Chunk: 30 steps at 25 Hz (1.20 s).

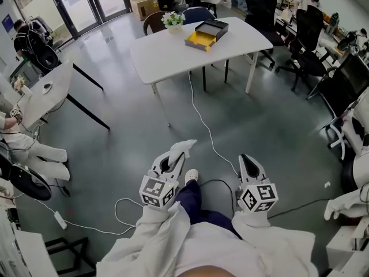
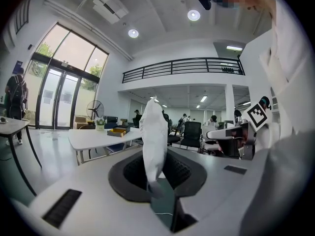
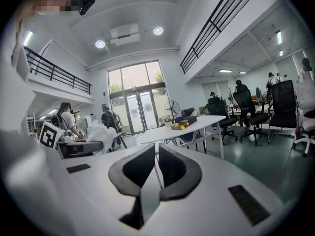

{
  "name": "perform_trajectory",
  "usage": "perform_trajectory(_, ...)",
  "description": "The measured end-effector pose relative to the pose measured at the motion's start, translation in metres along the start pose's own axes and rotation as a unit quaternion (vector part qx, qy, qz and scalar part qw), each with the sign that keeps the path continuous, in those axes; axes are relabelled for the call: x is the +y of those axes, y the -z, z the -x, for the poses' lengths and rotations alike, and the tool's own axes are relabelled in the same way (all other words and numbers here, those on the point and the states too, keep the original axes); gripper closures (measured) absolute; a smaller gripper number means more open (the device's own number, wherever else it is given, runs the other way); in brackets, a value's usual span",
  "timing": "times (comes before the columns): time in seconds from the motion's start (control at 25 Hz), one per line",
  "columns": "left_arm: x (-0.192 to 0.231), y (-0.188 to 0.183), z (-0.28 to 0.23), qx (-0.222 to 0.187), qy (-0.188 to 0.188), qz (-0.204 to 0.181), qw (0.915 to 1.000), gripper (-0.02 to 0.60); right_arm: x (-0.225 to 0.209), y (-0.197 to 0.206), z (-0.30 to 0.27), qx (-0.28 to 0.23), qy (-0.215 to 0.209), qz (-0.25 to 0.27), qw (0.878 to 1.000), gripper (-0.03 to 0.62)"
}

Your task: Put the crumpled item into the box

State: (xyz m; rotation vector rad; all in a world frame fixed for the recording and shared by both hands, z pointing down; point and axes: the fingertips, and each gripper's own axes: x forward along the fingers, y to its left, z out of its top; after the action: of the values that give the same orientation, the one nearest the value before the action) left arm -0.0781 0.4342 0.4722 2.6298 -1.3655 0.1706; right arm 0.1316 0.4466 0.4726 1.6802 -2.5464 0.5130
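1. Looking down in the head view, the left gripper [image 1: 173,164] is held out in front of the person at the near left, pinching a crumpled white item [image 1: 185,148] that sticks out past its tips. The right gripper [image 1: 248,165] is beside it on the right, well apart from it, with its jaws pressed together and nothing in them. A white table [image 1: 167,53] stands far ahead across the grey floor, and a yellow and black box [image 1: 206,34] sits on its far right part. A white cable [image 1: 201,120] trails over the floor from the table towards the person.
2. In the left gripper view, the jaws are clamped on the lower end of the crumpled item [image 2: 153,127], which stands upright above them. The table [image 2: 96,137] and box [image 2: 118,132] show far off to the left.
3. In the right gripper view, the right gripper [image 3: 156,149] has only a thin slit between its jaws and holds nothing. The table [image 3: 179,130] with the box [image 3: 183,123] lies far ahead.
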Motion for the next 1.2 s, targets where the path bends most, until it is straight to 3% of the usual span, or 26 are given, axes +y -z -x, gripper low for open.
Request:
perform_trajectory(0.48, 0.070, -0.033, -0.073, -0.011, 0.017, -0.011, 0.9997, 0.520, -0.010, -0.038, -0.094, -0.011, 0.004, 0.003, 1.000, 0.549)
perform_trajectory(0.96, 0.136, -0.034, -0.115, -0.001, 0.015, -0.002, 0.9999, 0.522, -0.012, -0.048, -0.171, -0.003, 0.008, -0.006, 1.000, 0.549)
perform_trajectory(1.2, 0.160, -0.034, -0.139, 0.001, 0.032, -0.008, 0.9995, 0.520, -0.017, -0.050, -0.200, -0.009, 0.022, -0.010, 1.000, 0.549)
